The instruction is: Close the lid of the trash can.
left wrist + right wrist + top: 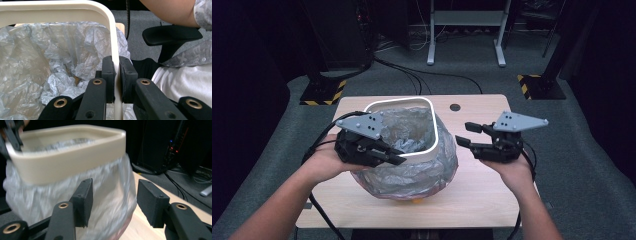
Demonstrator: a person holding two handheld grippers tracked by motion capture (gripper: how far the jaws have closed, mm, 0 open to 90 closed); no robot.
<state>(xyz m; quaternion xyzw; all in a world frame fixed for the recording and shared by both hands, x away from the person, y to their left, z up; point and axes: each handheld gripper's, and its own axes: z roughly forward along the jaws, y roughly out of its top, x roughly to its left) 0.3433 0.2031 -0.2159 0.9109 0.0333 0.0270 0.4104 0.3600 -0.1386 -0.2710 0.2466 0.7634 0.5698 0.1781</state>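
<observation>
Left gripper (396, 161): you clamped it on the rim (113, 47) of the bin, centre table. Bag (412, 172): bulged below the rim. Right gripper (464, 135): you held it open, empty, just right of the bag, nearer it.

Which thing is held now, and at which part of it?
The left gripper clamps the near side of the bin's cream rim. The right gripper is open and holds nothing.

Overhead forward-down view; two close jaw-level views, one blurred, sharing perhaps the cream rim (432, 130).
</observation>
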